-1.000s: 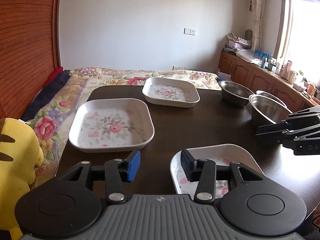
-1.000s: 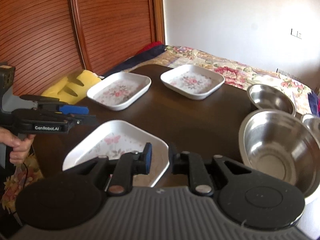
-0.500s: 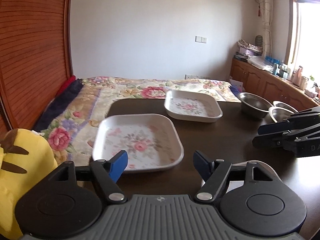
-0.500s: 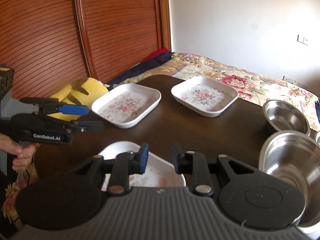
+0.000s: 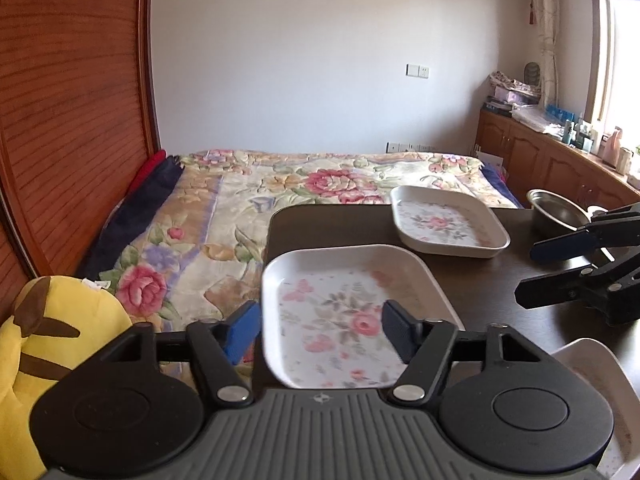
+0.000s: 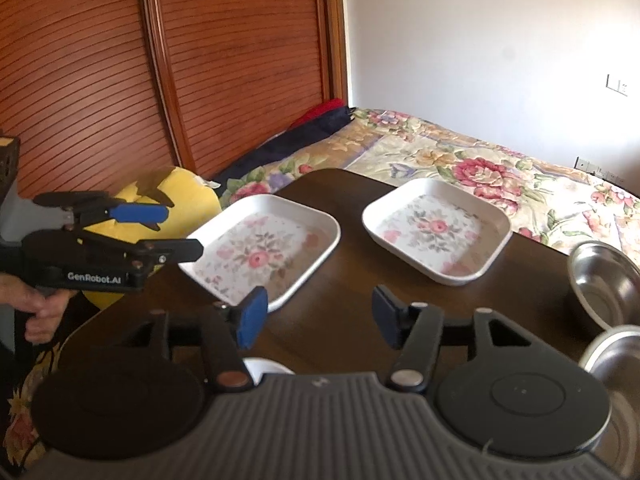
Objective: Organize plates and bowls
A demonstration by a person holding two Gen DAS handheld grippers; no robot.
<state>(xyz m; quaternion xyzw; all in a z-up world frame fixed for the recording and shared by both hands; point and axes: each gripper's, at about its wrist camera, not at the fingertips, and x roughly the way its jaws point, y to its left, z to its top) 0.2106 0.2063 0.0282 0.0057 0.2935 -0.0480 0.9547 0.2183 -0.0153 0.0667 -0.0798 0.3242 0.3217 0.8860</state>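
Note:
Two white floral square plates lie on the dark table (image 5: 480, 280): a near one (image 5: 344, 312) (image 6: 260, 252) and a far one (image 5: 444, 222) (image 6: 436, 228). A third white plate (image 5: 592, 364) (image 6: 264, 366) shows only as an edge under the grippers. My left gripper (image 5: 320, 332) (image 6: 180, 230) hovers at the near plate's left corner; its jaws are closing, wide apart, and the pads touch nothing. My right gripper (image 6: 318, 316) (image 5: 560, 272) hangs over bare table with jaws opening and nothing between them. Two steel bowls (image 6: 604, 284) (image 6: 616, 360) stand at the right.
A yellow plush toy (image 5: 60, 340) (image 6: 180, 192) sits off the table's left edge. A floral bedspread (image 5: 320, 184) lies beyond the far edge, with a wooden slatted wall at the left. A person's hand (image 6: 40, 312) holds the left gripper.
Both grippers have moved left across the table, off the nearest plate. The left one now faces the left plate. The right jaws have spread apart, and the left jaws stand wider than a second ago.

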